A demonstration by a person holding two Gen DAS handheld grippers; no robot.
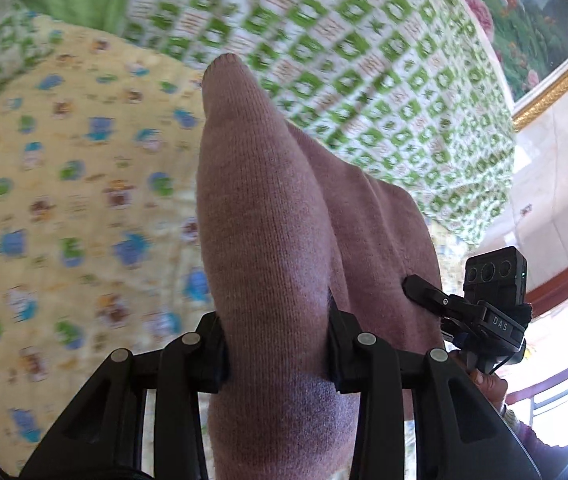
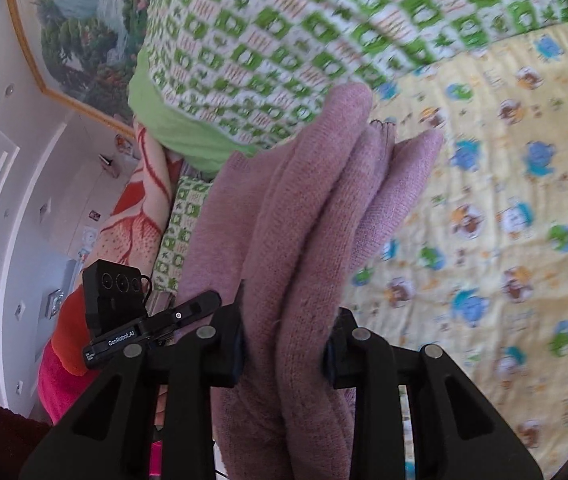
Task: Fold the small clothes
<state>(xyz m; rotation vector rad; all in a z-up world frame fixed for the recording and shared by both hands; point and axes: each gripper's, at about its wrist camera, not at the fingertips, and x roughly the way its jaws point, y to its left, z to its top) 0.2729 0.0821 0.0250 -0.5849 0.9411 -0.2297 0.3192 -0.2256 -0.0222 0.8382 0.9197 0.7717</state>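
1. Pink knit garment (image 1: 268,216): fine ribbed wool-like fabric, soft and slightly fuzzy, gathered into long rounded folds. You hold it up off the bed between both tools; its folds hang forward over the yellow sheet. From the right wrist camera it shows as several stacked, finger-like rolls (image 2: 315,208) with a small dark stitched edge near the top.

2. Your left gripper (image 1: 278,354): black moulded plastic with round metal pins at the joints. Its fingers (image 1: 214,354) are partly closed and press on a thick bunch of the pink knit from either side.

3. Your right gripper (image 2: 284,350): same black build. Its fingers (image 2: 230,350) are partly closed and clamp a bundle of the knit folds. In the left wrist view its tip bites the garment's right edge (image 1: 423,290).

4. Yellow sheet (image 1: 64,200): thin cotton-looking bed covering, lightly crinkled, printed with small blue, green and brown cartoon figures. It lies under the lifted garment.

5. Green-and-white quilt (image 1: 343,60): checked print of green squares, puffy, heaped on the bed beyond the garment, with a plain lime-green lining (image 2: 180,128) showing at its edge.

6. Framed picture (image 2: 80,32): painted landscape in a gilt frame on the wall.
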